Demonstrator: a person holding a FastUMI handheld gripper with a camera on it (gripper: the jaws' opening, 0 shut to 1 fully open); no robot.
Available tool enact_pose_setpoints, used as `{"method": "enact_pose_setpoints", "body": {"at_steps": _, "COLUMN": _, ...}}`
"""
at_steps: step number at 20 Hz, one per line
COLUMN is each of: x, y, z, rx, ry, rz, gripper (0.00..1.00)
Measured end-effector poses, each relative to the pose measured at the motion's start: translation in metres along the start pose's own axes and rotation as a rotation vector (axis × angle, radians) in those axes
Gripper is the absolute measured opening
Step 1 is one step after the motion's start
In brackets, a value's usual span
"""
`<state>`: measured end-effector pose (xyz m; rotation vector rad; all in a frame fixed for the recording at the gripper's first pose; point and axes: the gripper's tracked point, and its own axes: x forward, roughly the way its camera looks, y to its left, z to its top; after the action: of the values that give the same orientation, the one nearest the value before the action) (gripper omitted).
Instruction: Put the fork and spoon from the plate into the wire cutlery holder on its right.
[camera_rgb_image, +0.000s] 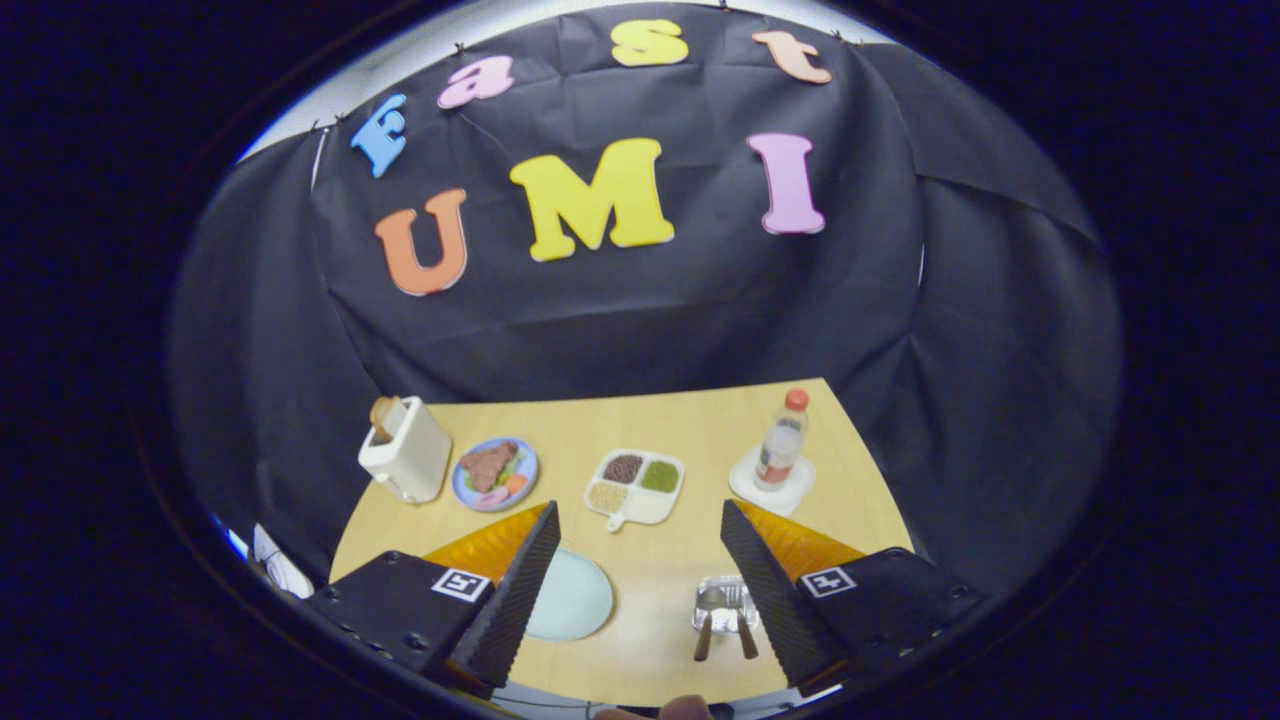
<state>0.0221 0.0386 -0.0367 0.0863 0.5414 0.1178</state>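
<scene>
Jaws spread wide, holding nothing, above the surface (650, 590). Pale plate (572, 598) lies by the left jaw, bare. Wire cutlery holder (725, 606) sits just inside the right jaw; two brown handles (725, 636) project from it.

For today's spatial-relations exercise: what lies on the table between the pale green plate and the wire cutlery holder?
In the gripper view, nothing: bare wooden table separates the pale green plate from the wire cutlery holder. The open gripper has a finger beside each.

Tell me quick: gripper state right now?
Gripper: jaws wide open, holding nothing, above the wooden table; the two brown-handled utensils stand in the wire cutlery holder.
</scene>
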Motion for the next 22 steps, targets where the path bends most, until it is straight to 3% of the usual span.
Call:
{"method": "enact_pose_setpoints", "body": {"at_steps": 9, "x": -0.056, "y": 0.036, "z": 0.094, "rx": -0.084, "ry": -0.421, "rz": -0.005, "gripper": 0.96}}
{"method": "enact_pose_setpoints", "body": {"at_steps": 16, "x": -0.099, "y": 0.041, "z": 0.124, "rx": -0.085, "ry": -0.593, "rz": 0.005, "gripper": 0.96}}
{"method": "enact_pose_setpoints", "body": {"at_steps": 22, "x": -0.109, "y": 0.027, "z": 0.122, "rx": -0.067, "ry": -0.595, "rz": -0.011, "gripper": 0.96}}
